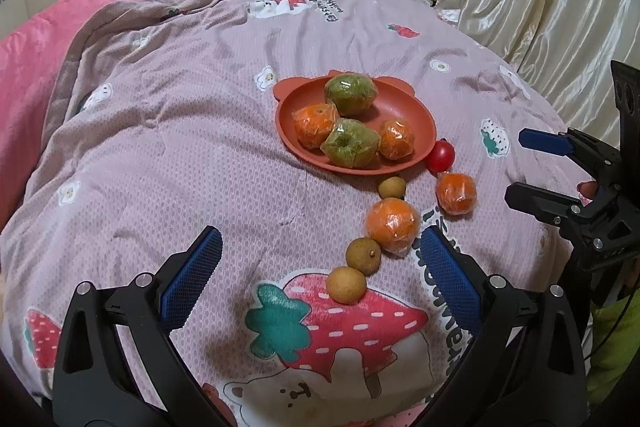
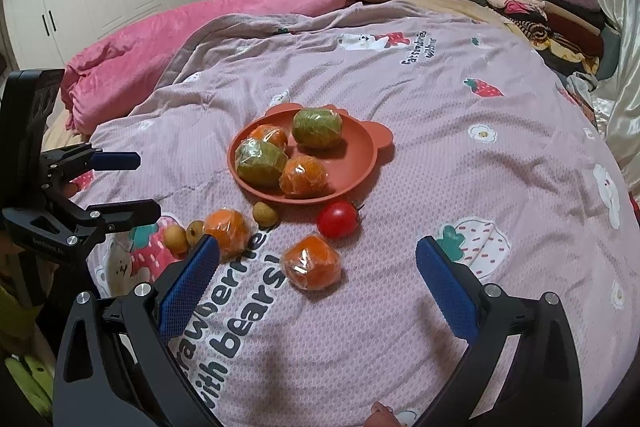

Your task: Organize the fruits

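Both tools wide open, empty, above the bed

Left tool (image 1: pixel 320 275) frames longans (image 1: pixel 346 284); right tool (image 2: pixel 318 281) frames a wrapped orange (image 2: pixel 311 262). Beyond: tomato (image 2: pixel 338 219), then plate (image 2: pixel 360 163) holding four wrapped fruits.

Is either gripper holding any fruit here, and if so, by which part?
Nothing is held. The left gripper and right gripper are both open and empty above the bedspread; all fruit lies on the plate or the bedspread.
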